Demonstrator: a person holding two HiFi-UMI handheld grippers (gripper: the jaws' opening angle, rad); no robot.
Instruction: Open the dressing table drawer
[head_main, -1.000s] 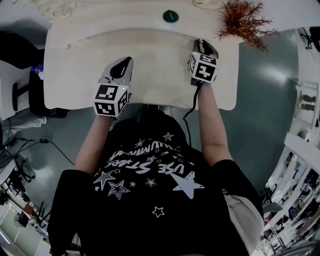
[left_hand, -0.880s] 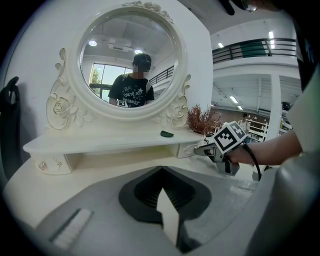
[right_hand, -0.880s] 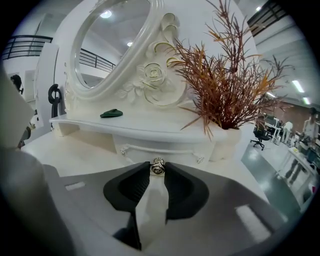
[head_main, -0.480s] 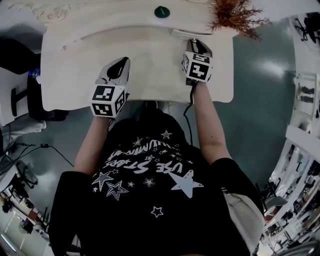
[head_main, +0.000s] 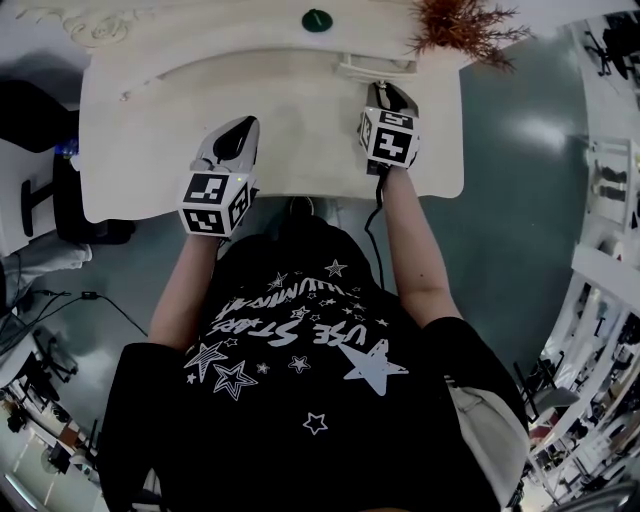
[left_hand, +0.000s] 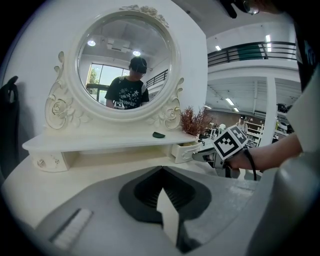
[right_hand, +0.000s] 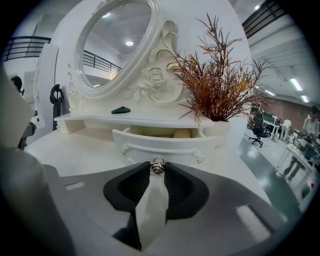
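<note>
The small right drawer (right_hand: 160, 142) of the white dressing table (head_main: 150, 120) stands partly pulled out from under the shelf. My right gripper (right_hand: 158, 167) is shut on the drawer's metal knob (right_hand: 158, 164), which shows between the jaw tips. A beige round thing (right_hand: 182, 133) lies inside the drawer. In the head view the right gripper (head_main: 388, 100) reaches to the drawer (head_main: 375, 70) at the table's back right. My left gripper (head_main: 232, 140) hovers over the table's front left, with its jaws shut on nothing (left_hand: 161, 170). From the left gripper view the open drawer (left_hand: 184, 150) shows beside the right gripper's marker cube (left_hand: 231, 141).
An oval mirror (left_hand: 125, 60) rises behind the shelf. A dried reddish plant (right_hand: 217, 90) stands above the drawer at the right. A small dark green object (right_hand: 120, 110) lies on the shelf. A matching small drawer (left_hand: 47, 161) sits shut at the left end.
The right gripper has drawn back toward the person with the knob, and the drawer has slid out from the shelf. The left gripper has hardly moved.
</note>
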